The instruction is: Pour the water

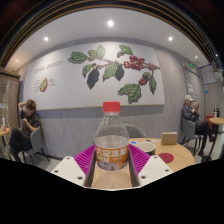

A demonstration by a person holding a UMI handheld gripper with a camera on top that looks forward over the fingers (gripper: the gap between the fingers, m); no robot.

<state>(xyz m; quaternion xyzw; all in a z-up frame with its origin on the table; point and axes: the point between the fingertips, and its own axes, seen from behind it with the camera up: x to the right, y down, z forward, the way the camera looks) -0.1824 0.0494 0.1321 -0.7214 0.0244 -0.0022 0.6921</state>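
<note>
Behind everything, a pale wall carries a big leaf mural (112, 66), with a person (27, 122) seated at one side and another (189, 108) at the other. Up close, the hand-held gripper (111, 166) clamps a clear water bottle (111, 140) with a red cap (111, 106) upright between its pink pads (85, 159). A round wooden surface (177, 155) lies just beyond, bearing a white bowl (144, 145).

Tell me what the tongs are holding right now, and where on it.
The tongs grip a clear plastic water bottle with a red cap and red label, both pink pads pressing its labelled lower body.
</note>
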